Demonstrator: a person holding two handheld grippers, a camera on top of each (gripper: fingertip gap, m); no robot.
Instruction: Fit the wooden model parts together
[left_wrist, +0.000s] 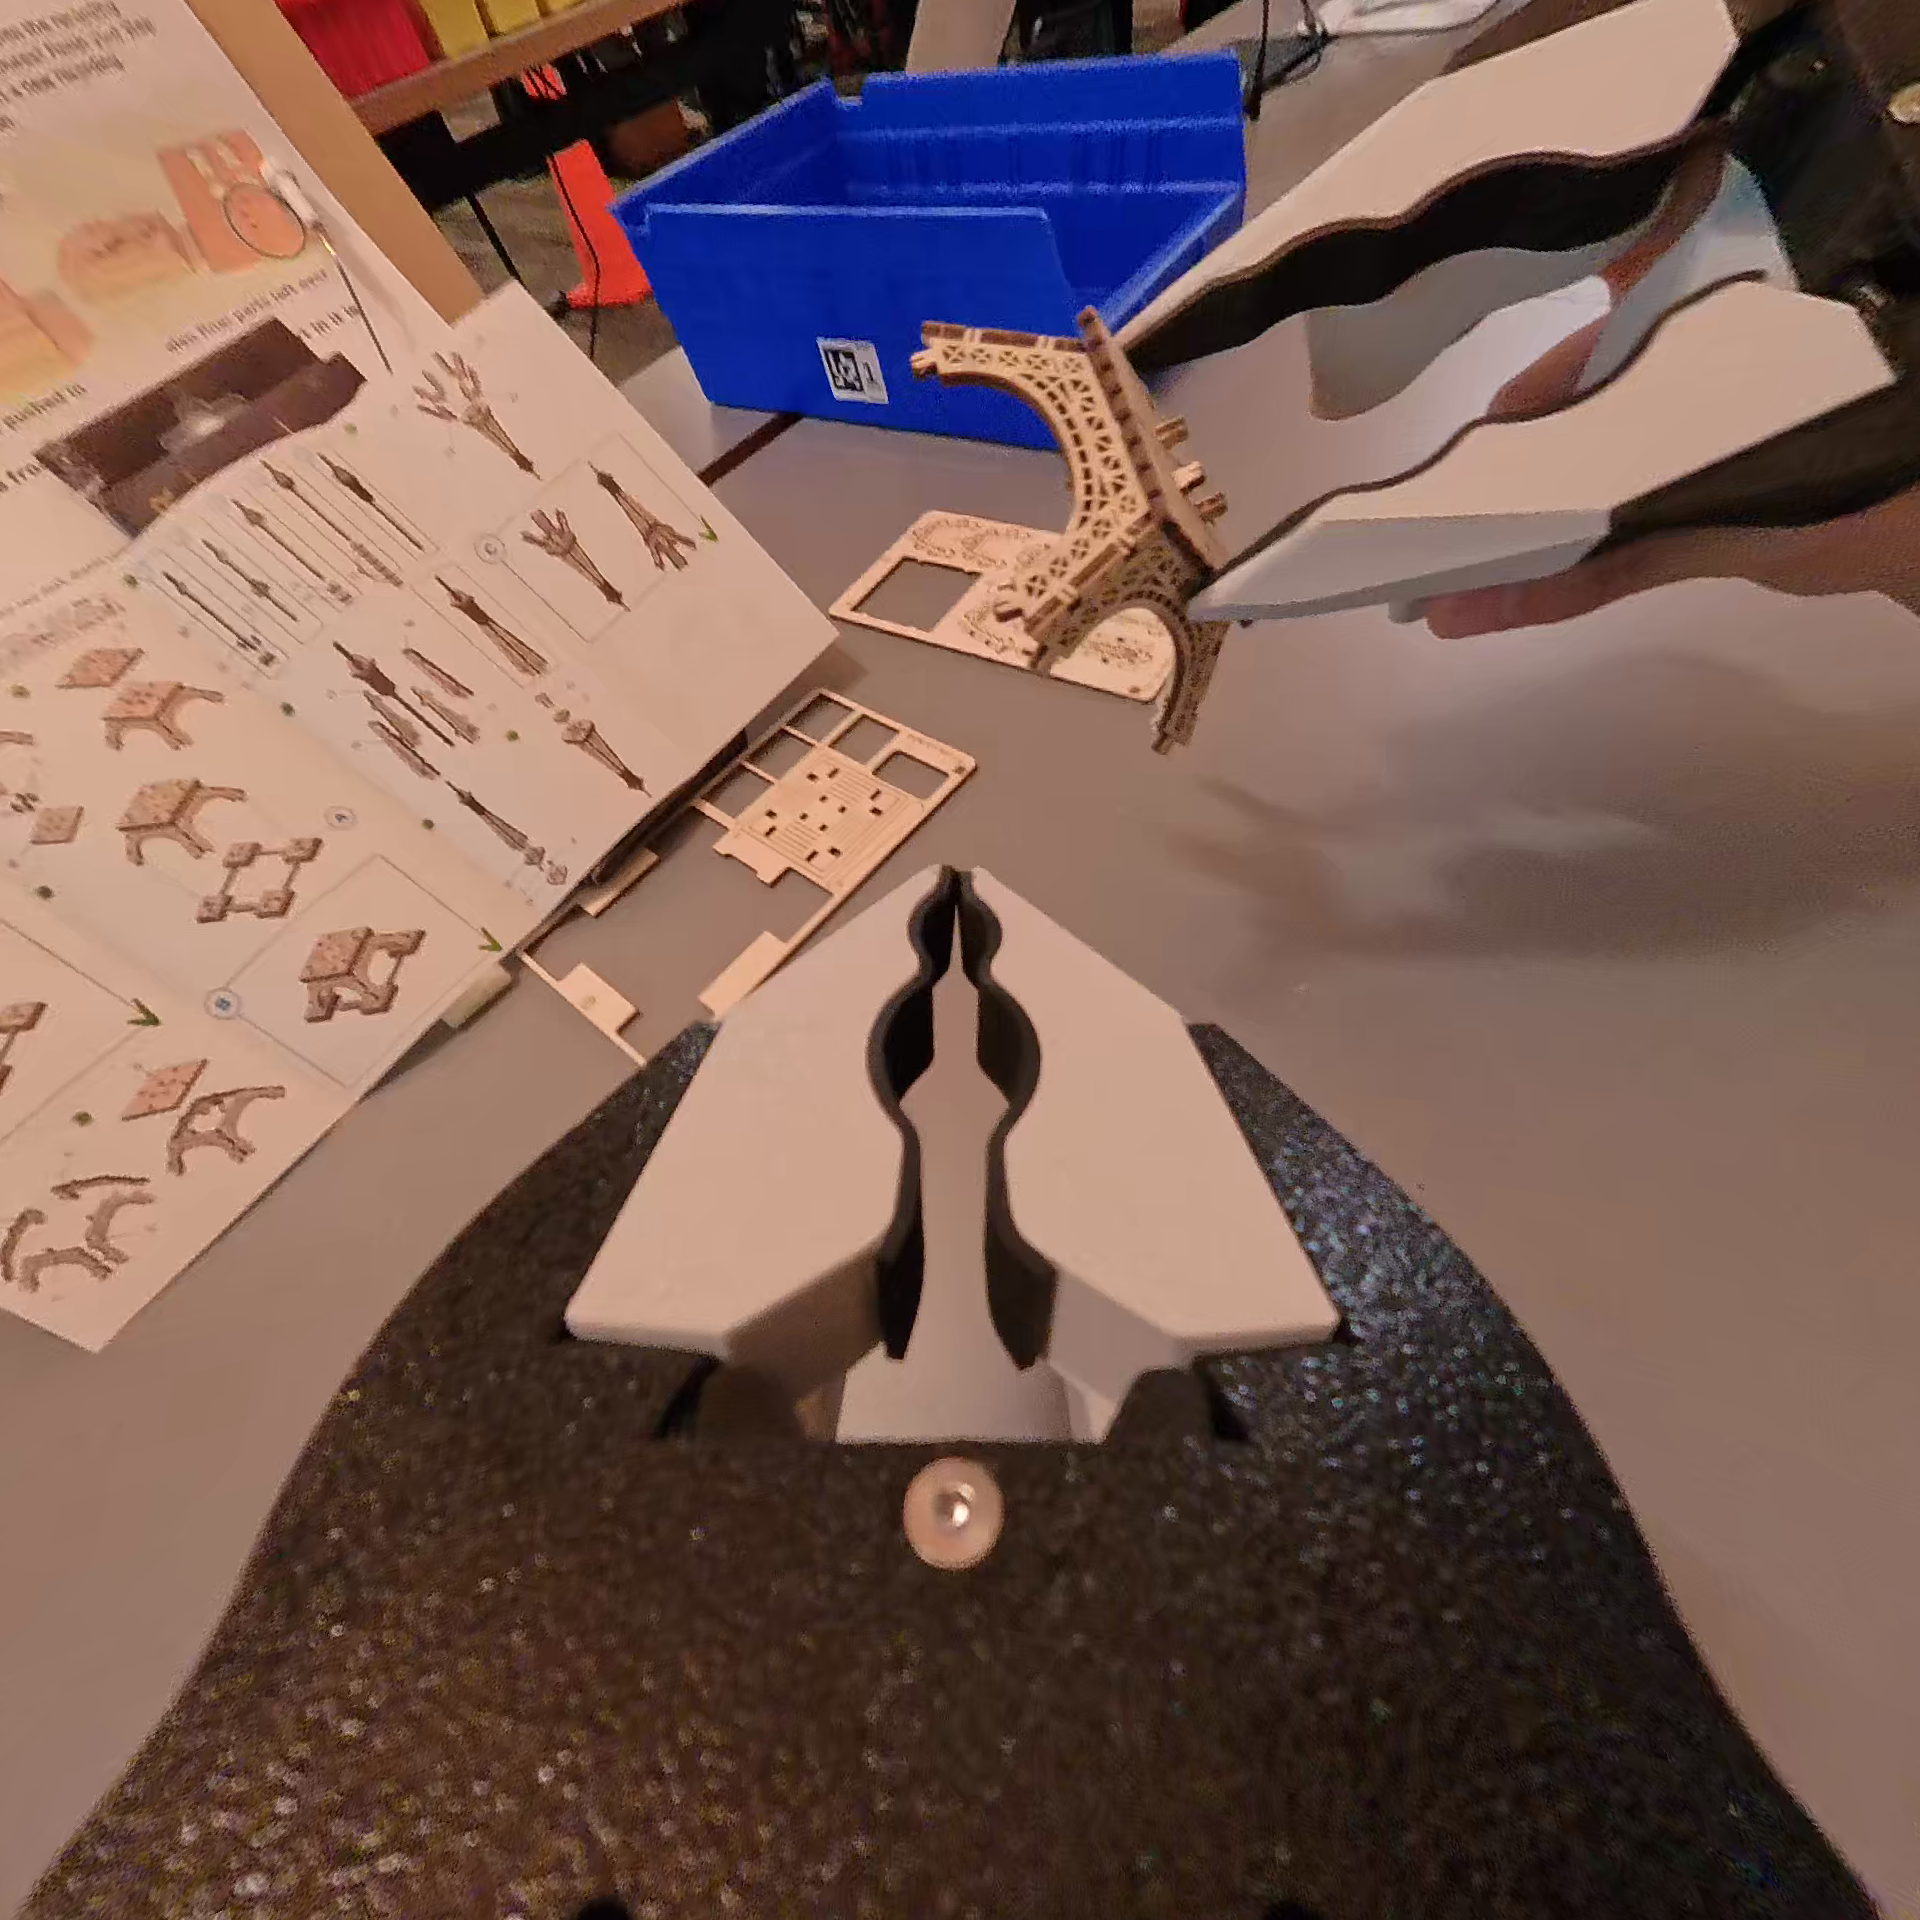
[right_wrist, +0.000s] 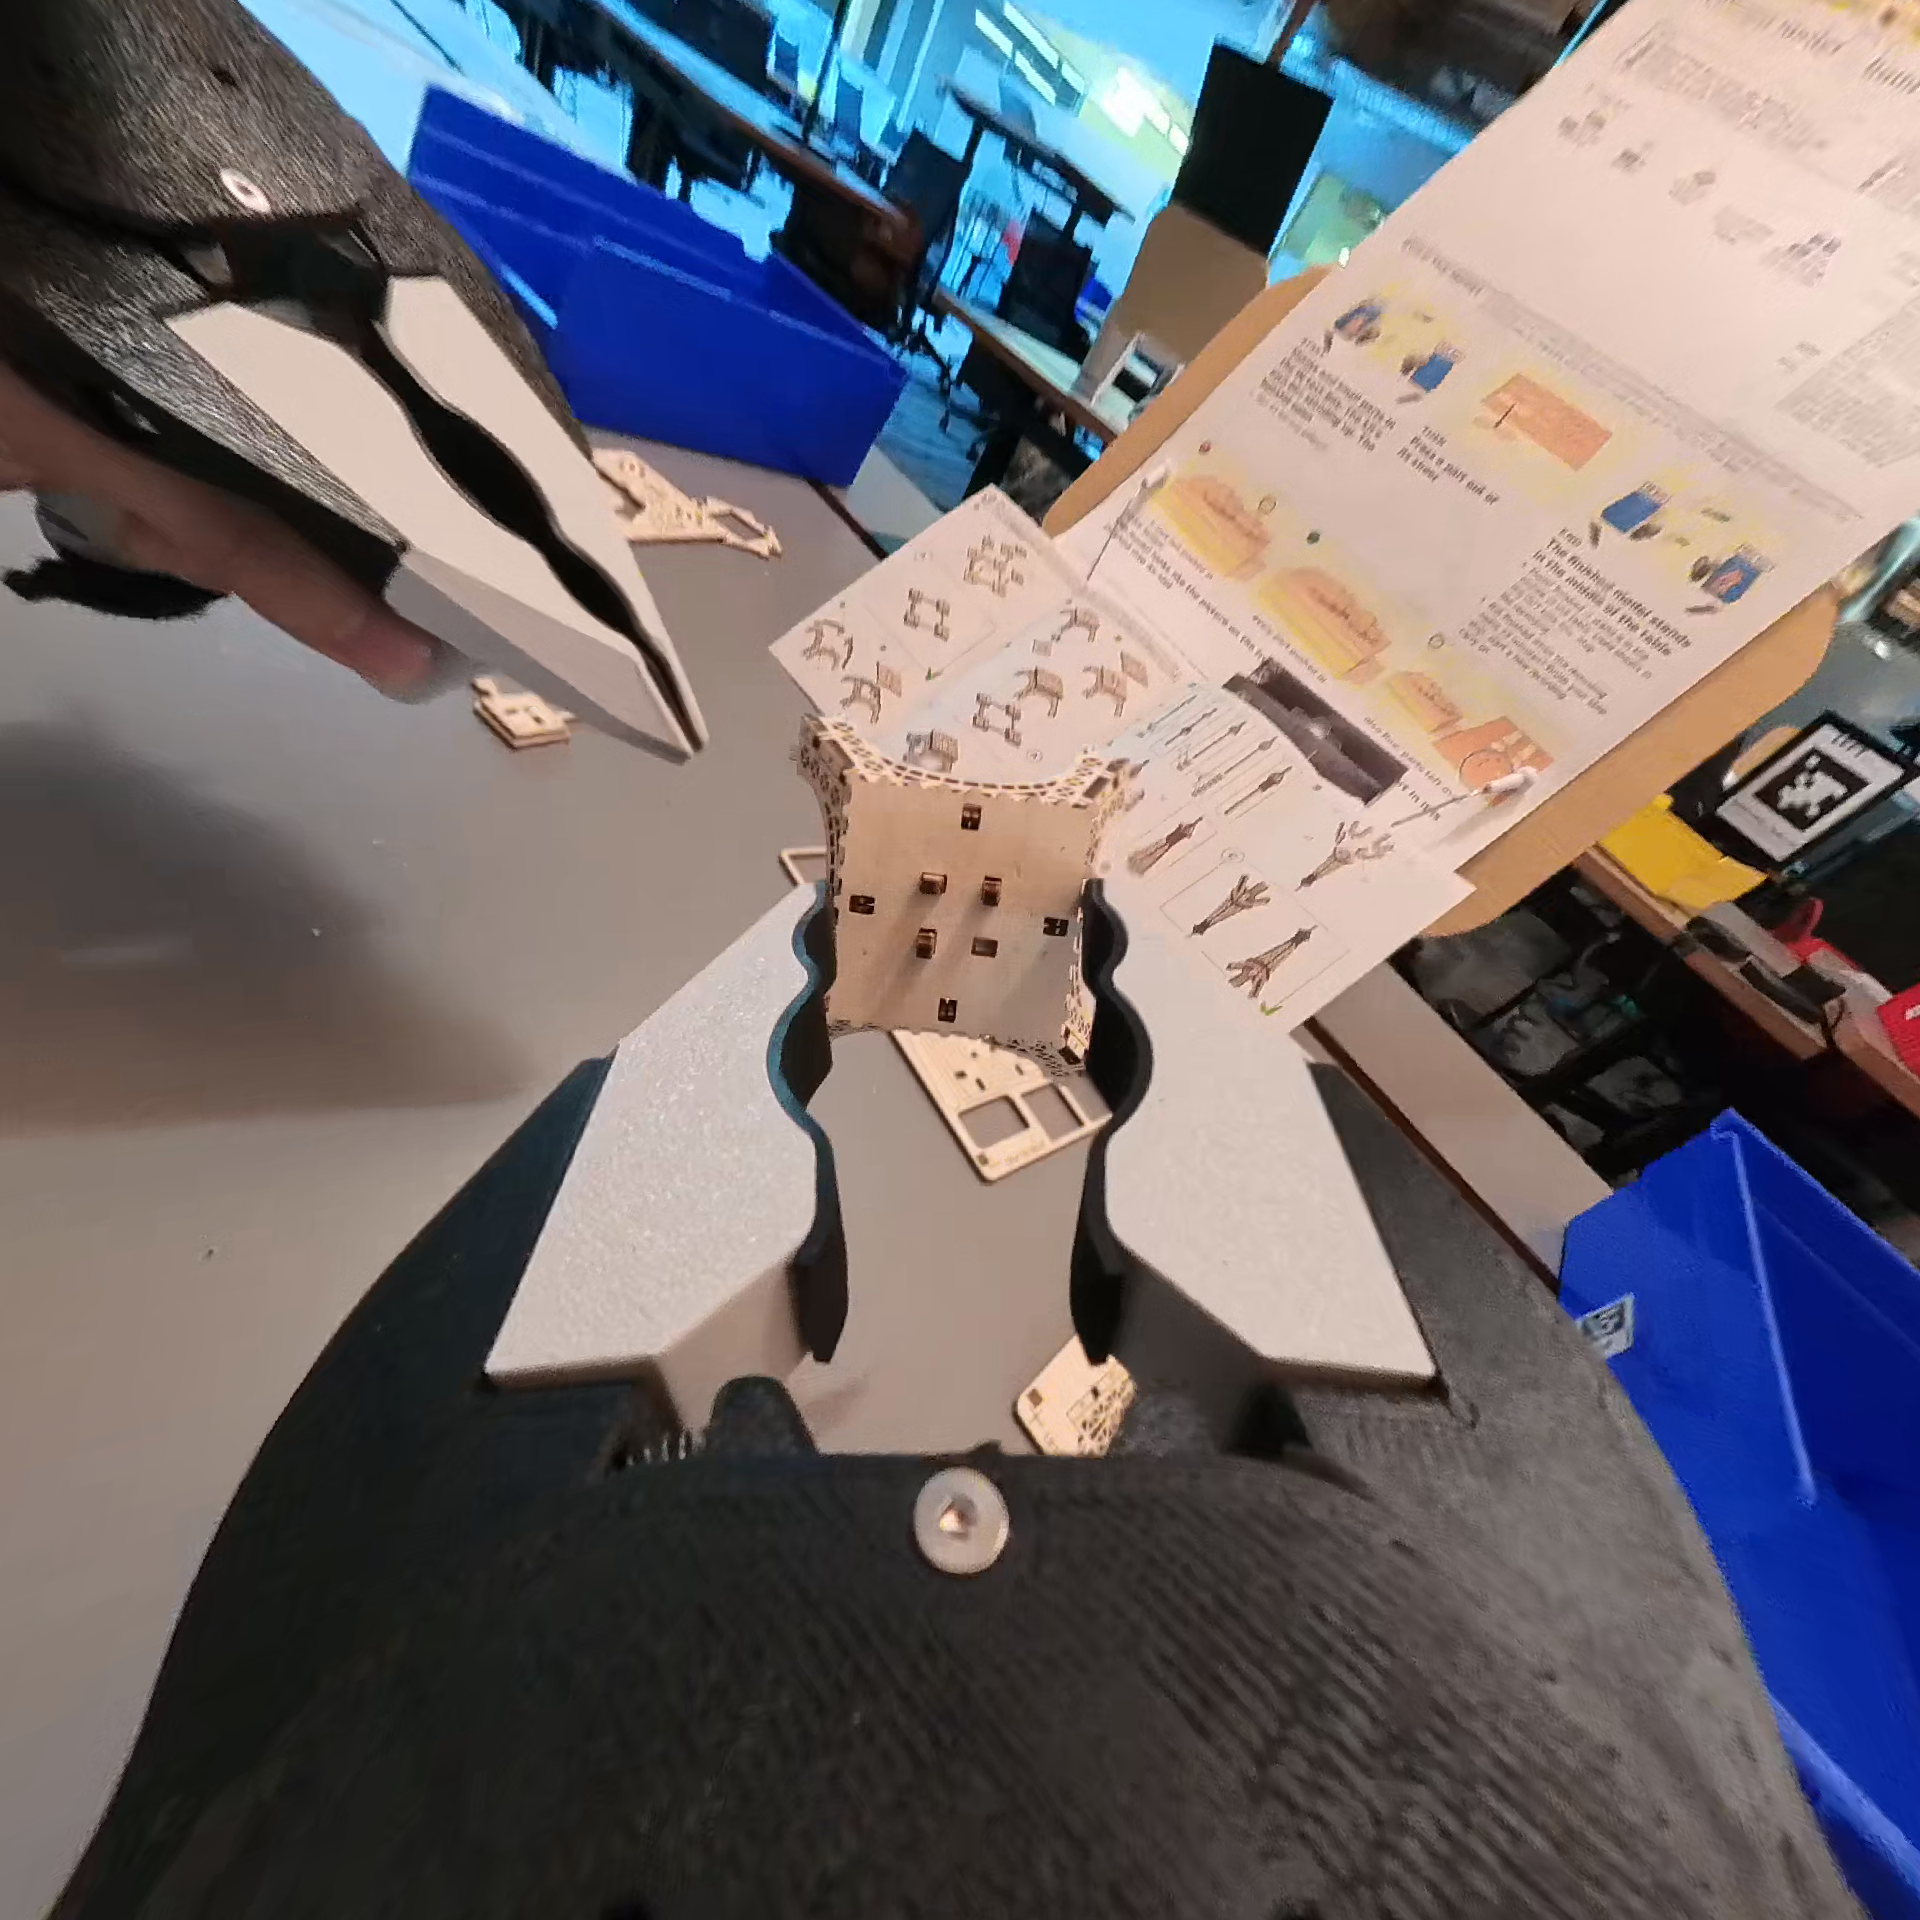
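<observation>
The wooden tower base (left_wrist: 1117, 488), a lattice-arched piece with a square top plate, is held above the grey table (left_wrist: 1507, 1091). My right gripper (right_wrist: 961, 930) is shut on it, gripping the plate's two side edges (right_wrist: 966, 894). From the left wrist view, that gripper (left_wrist: 1174, 478) comes in from the upper right with a hand behind it. My left gripper (left_wrist: 951, 883) is shut and empty, low over the table. In the right wrist view it (right_wrist: 681, 740) hangs up and to the left of the base, apart from it.
Cut-out wooden sheets (left_wrist: 831, 800) (left_wrist: 940, 592) lie on the table beside the open instruction sheet (left_wrist: 312, 727). A blue bin (left_wrist: 935, 239) stands behind. Loose wooden pieces (right_wrist: 525, 717) (right_wrist: 686, 509) lie far left. Another blue bin (right_wrist: 1766, 1403) sits at the right. The tips of one gripper are about 9 centimeters away from the tips of the other.
</observation>
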